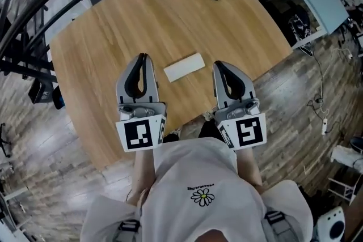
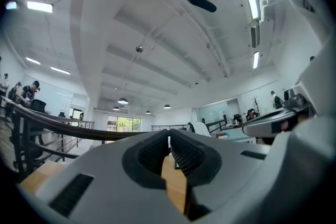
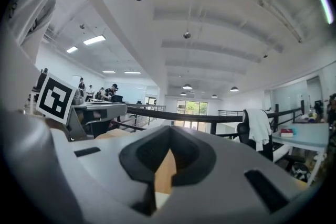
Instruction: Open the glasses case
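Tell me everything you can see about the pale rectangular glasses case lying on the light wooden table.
The cream, flat rectangular glasses case looks smooth and plain; no hinge or clasp shows in the head view. It appears closed, lying flat on the light wooden table, turned diagonally with its right end farther away. It sits between the tips of the left gripper and right gripper, both shut, and neither touches it.

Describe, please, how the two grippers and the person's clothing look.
The left gripper and right gripper match: light grey shells, black ribbed pads, a white cube with black square markers behind. The shirt is white with a daisy print.
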Action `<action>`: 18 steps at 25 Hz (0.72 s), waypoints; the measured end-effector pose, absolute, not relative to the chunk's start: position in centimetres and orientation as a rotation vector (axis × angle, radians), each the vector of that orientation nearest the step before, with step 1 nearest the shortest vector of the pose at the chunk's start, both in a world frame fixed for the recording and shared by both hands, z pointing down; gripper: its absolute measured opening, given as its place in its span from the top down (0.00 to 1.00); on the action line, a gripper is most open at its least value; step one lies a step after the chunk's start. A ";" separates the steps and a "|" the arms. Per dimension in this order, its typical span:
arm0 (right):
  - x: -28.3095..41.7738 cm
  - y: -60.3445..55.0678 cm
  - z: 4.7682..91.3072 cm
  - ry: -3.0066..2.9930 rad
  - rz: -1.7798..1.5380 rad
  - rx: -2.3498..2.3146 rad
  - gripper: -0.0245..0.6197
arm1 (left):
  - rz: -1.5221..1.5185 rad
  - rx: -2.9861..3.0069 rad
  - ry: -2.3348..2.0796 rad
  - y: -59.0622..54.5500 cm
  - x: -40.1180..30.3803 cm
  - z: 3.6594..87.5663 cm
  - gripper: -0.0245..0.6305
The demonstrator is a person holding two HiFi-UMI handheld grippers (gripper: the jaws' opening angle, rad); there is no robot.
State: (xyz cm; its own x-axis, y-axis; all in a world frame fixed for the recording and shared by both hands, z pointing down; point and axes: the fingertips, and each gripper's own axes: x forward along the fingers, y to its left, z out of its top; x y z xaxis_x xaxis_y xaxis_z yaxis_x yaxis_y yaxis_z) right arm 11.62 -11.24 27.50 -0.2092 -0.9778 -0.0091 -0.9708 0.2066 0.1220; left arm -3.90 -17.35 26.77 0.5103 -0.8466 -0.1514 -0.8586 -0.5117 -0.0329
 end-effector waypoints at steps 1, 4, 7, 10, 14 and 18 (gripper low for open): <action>11.7 -11.7 27.5 -2.409 -0.162 1.892 0.95 | 0.167 -2.619 1.541 -17.4 -4.1 27.1 0.93; 12.6 -13.0 27.1 -2.474 -0.182 1.775 0.95 | 0.104 -2.582 1.644 -17.5 -3.8 27.8 0.93; 13.5 -14.3 26.8 -2.524 -0.198 1.684 0.95 | 0.066 -2.596 1.705 -17.4 -3.1 28.6 0.87; 14.1 -15.0 26.9 -2.556 -0.202 1.617 0.95 | 0.077 -2.563 1.805 -17.2 -3.4 29.6 0.87; 14.3 -15.6 27.7 -2.584 -0.185 1.557 0.95 | 0.078 -2.524 1.889 -17.2 -4.0 30.3 0.89; 13.8 -16.2 28.3 -2.609 -0.180 1.496 0.95 | 0.067 -2.485 1.950 -17.7 -4.7 30.8 0.89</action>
